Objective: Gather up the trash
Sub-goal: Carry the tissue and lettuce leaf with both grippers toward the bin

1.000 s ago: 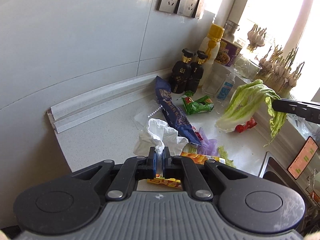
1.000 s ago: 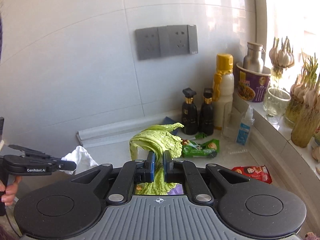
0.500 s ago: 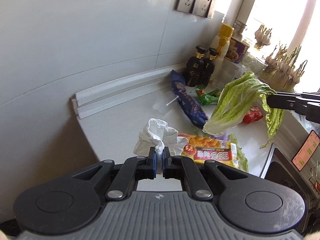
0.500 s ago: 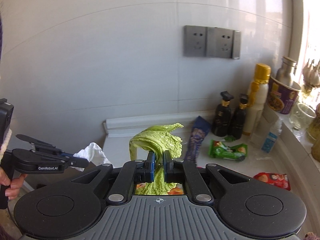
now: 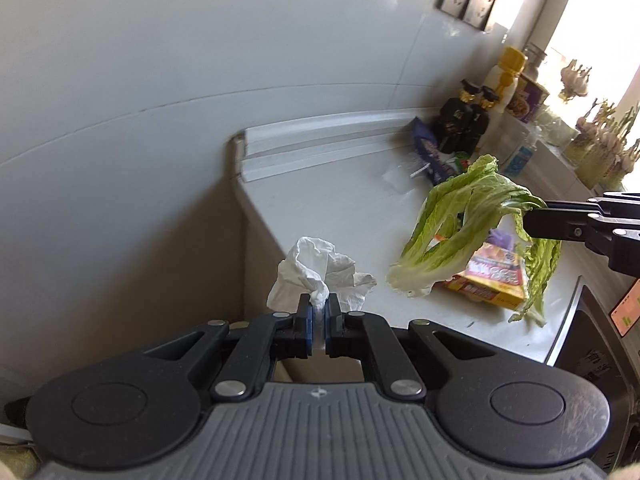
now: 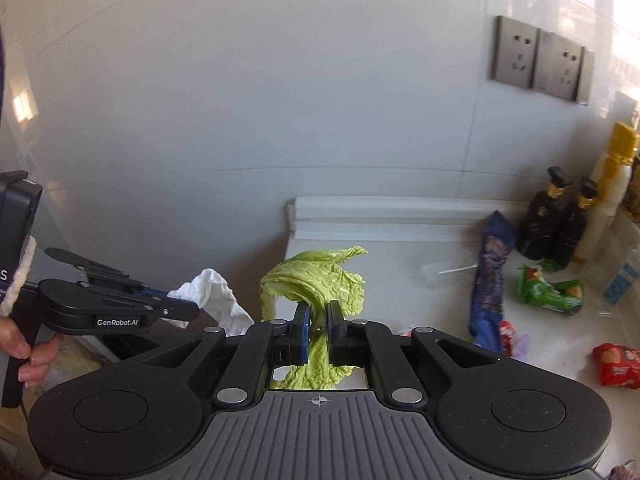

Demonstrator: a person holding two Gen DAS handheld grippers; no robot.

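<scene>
Both loads have drifted toward the counter's left edge (image 5: 256, 216): left hand-held gripper (image 5: 318, 312) pinching tissue (image 5: 316, 272), right hand-held gripper (image 6: 318, 322) clamping cabbage leaf (image 6: 316, 280).

A home kitchen: white countertop (image 5: 344, 208), sauce bottles (image 6: 556, 220), wall sockets (image 6: 540, 60) and a sink edge (image 5: 568, 320).

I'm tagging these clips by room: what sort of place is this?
Most likely a home kitchen: a white countertop along a tiled wall, sauce bottles at the back, a sink edge at the right, wall sockets above.
</scene>
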